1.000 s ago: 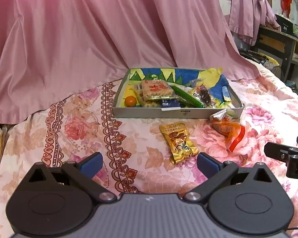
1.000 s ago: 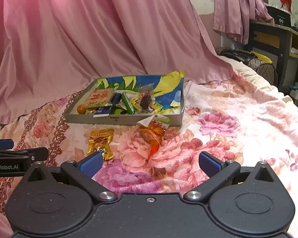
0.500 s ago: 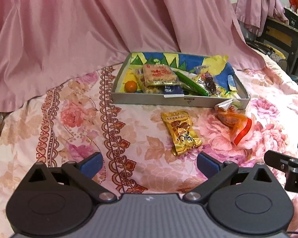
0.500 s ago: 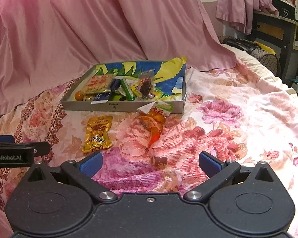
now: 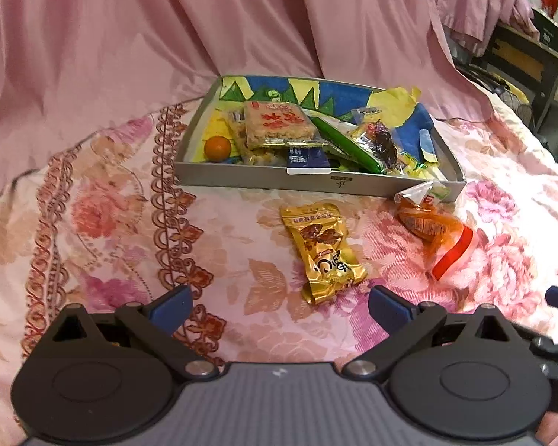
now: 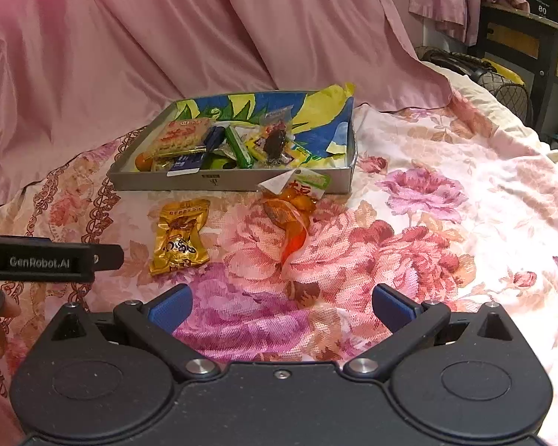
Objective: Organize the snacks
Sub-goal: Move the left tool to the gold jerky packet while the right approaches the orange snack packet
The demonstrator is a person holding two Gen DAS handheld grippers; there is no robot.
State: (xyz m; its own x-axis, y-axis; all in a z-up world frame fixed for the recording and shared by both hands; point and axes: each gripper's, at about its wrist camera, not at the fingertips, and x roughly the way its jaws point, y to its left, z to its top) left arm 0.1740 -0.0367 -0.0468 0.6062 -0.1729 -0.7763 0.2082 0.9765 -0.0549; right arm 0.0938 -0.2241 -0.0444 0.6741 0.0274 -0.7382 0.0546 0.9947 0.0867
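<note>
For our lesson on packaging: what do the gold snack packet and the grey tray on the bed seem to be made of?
Gold snack packet: probably metallised plastic film, glossy; it catches bright highlights and shows sharp crinkles and crimped ends.
Grey tray: looks like matt cardboard, perhaps a box lid; its walls are thin, flat and dull, with a small printed mark. Painted metal cannot be ruled out.

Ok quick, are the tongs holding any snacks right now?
Left tongs: open, holding nothing; the crinkly gold foil snack packet lies just ahead.
Right tongs: open, holding nothing.
</note>
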